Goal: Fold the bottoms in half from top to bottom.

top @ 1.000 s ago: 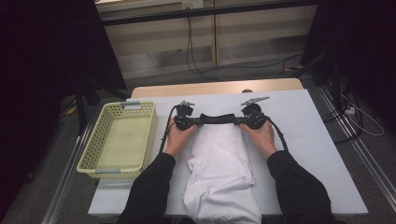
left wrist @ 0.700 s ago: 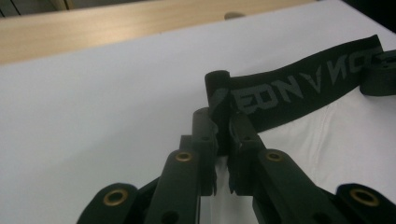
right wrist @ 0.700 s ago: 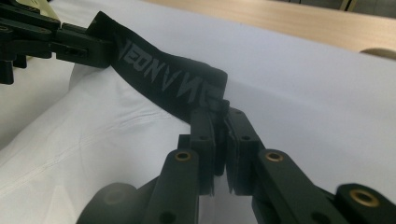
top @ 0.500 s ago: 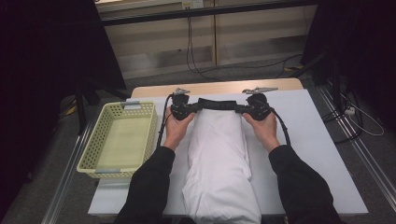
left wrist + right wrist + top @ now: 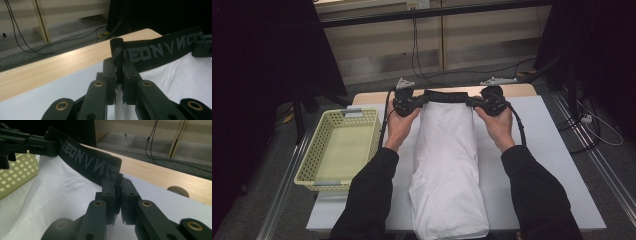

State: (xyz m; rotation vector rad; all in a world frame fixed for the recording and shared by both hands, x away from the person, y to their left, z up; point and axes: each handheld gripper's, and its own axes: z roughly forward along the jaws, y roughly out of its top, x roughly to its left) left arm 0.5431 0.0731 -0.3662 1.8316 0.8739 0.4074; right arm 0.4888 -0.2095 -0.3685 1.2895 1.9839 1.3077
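A white garment [image 5: 447,160] with a black lettered waistband [image 5: 446,96] lies lengthwise on the white table, its near end hanging past the front edge. My left gripper [image 5: 418,102] is shut on the waistband's left end [image 5: 117,53], and my right gripper [image 5: 472,102] is shut on its right end [image 5: 113,170]. The band is stretched taut between them near the table's far edge. White cloth [image 5: 185,77] spreads below the band in the left gripper view, and white cloth [image 5: 50,195] shows under it in the right gripper view.
A pale yellow perforated basket [image 5: 314,165] stands at the table's left side, and its wall [image 5: 15,173] shows in the right gripper view. A wooden strip [image 5: 522,90] runs along the far table edge. Cables [image 5: 414,45] lie on the floor beyond.
Both grippers have carried the waistband away from the person toward the far edge, drawing the garment out longer and flatter on the table.
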